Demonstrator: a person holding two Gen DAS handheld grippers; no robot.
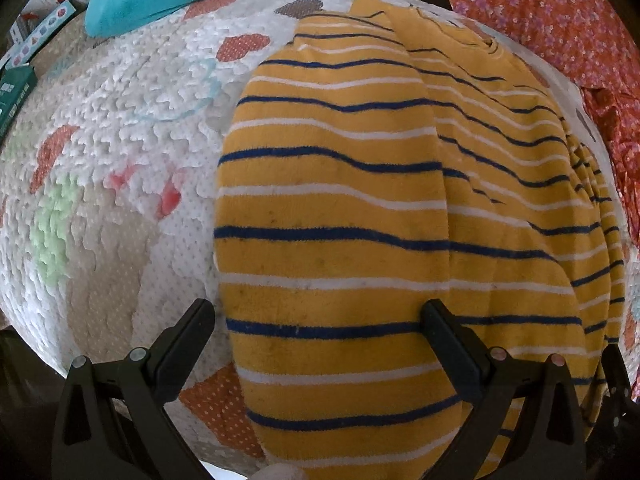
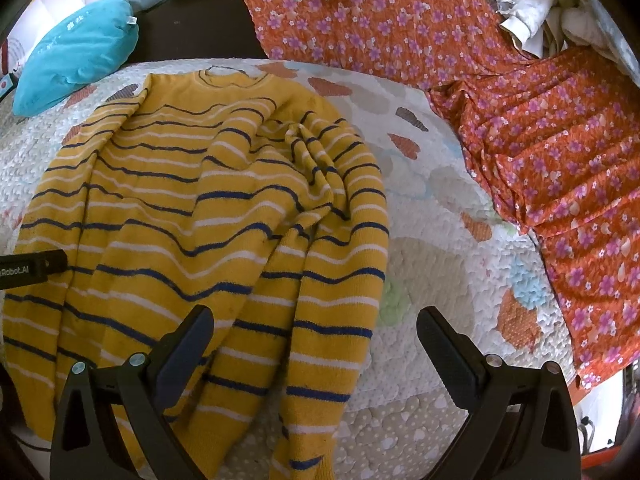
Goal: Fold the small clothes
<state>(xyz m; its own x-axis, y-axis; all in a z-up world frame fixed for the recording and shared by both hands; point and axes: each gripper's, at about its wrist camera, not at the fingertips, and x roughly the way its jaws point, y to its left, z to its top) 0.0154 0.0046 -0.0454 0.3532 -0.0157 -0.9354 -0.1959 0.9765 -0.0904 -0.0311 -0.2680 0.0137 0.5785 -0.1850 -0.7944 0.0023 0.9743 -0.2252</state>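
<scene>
**Striped sweater half folded, both grippers poised above it**

A small yellow sweater with navy and white stripes lies on a quilted play mat, its collar pointing away from the person working over it. One side already looks turned in over the body, and a sleeve trails in loose folds down the right edge. The left gripper hangs close over the garment's lower left part, jaws spread wide and gripping nothing; one finger sits over the mat, the other over the cloth. The right gripper hovers over the trailing sleeve, likewise spread and empty. An orange floral cloth lies just beside the mat and a teal cushion rests at its far corner. The fold appears to be midway: the sleeve looks the likely next piece to be pinched and laid flat across the body, which would call for a clean grasp of its bunched edge before the hem is brought up.
</scene>
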